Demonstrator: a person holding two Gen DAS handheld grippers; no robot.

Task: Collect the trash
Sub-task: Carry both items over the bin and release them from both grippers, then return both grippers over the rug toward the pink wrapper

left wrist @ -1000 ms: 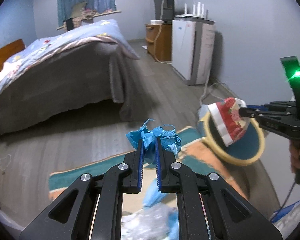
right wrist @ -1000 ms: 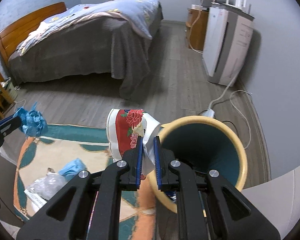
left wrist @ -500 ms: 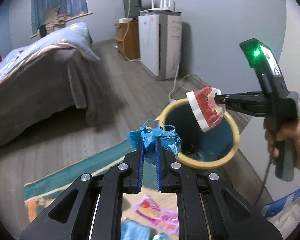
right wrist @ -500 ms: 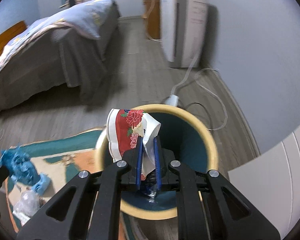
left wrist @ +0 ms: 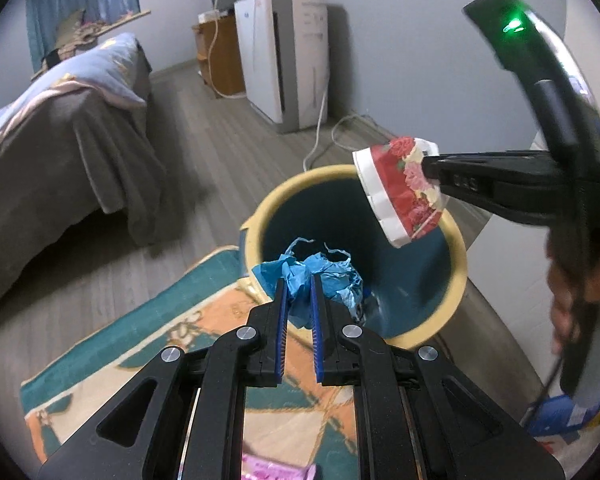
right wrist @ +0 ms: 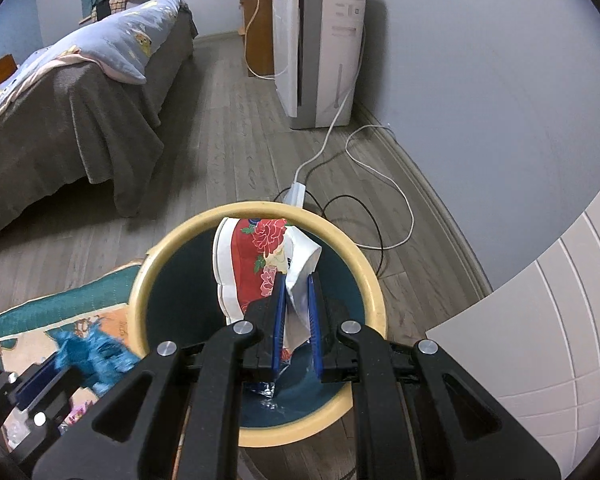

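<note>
My left gripper (left wrist: 299, 286) is shut on a crumpled blue paper wad (left wrist: 314, 274), held over the near rim of a round trash bin (left wrist: 456, 240) with a cream rim and dark teal inside. My right gripper (right wrist: 294, 286) is shut on a crushed red floral paper cup (right wrist: 256, 264) with a white rim, hanging above the bin's (right wrist: 164, 256) mouth. In the left wrist view that cup (left wrist: 400, 192) and the right gripper (left wrist: 430, 164) hang over the bin's far right rim. The blue wad (right wrist: 94, 354) shows blurred at the lower left of the right wrist view. Some trash lies at the bin's bottom.
The bin stands on a wood floor beside a teal and orange rug (left wrist: 148, 344). A pink wrapper (left wrist: 276, 470) lies on the rug. A bed (right wrist: 60, 92) with a grey cover is at left, a white appliance (right wrist: 320, 48) and cables (right wrist: 364, 184) by the wall, a white panel (right wrist: 540, 340) at right.
Both grippers have moved toward the bin and lowered. The cup went from beside the bin to above its mouth. The blue wad went from over the rug to the bin's near rim.
</note>
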